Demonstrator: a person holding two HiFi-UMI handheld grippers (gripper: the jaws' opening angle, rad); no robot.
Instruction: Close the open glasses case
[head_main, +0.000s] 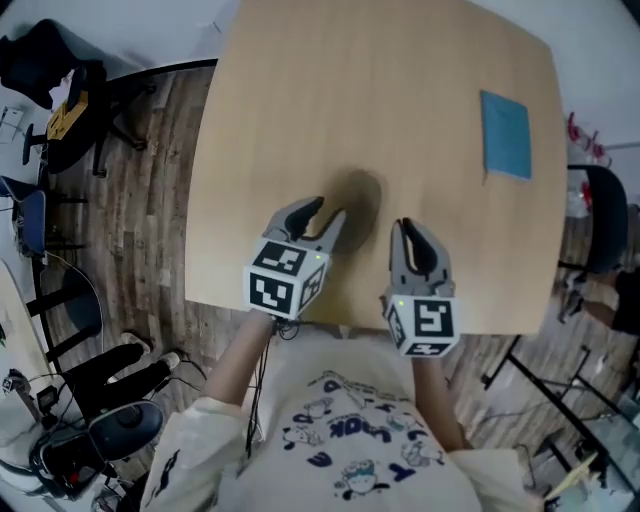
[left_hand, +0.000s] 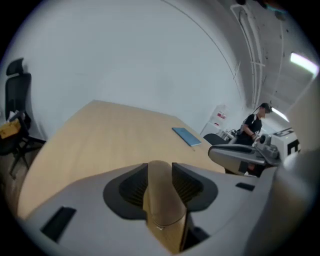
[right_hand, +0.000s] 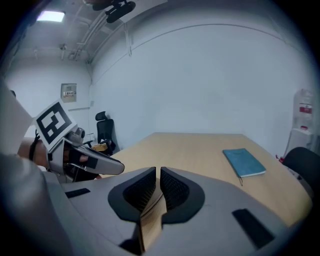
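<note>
left tool (head_main: 330, 212) 1, spread | right tool (head_main: 405, 228) 1, pressed together | blue notebook (head_main: 505, 133) 1 | table (head_main: 350, 100) 1

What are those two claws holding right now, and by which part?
Nothing is held. The left gripper has its jaws apart with only the table showing between them. The right gripper has its jaws shut and empty.

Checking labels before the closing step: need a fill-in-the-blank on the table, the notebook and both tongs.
1. The thin blue rectangular notebook lies on the light wooden table, at the head view's ___ side.
2. The left tongs are open; the right tongs are ___.
3. Both tongs hold ___.
Missing words: right; shut; nothing.
</note>
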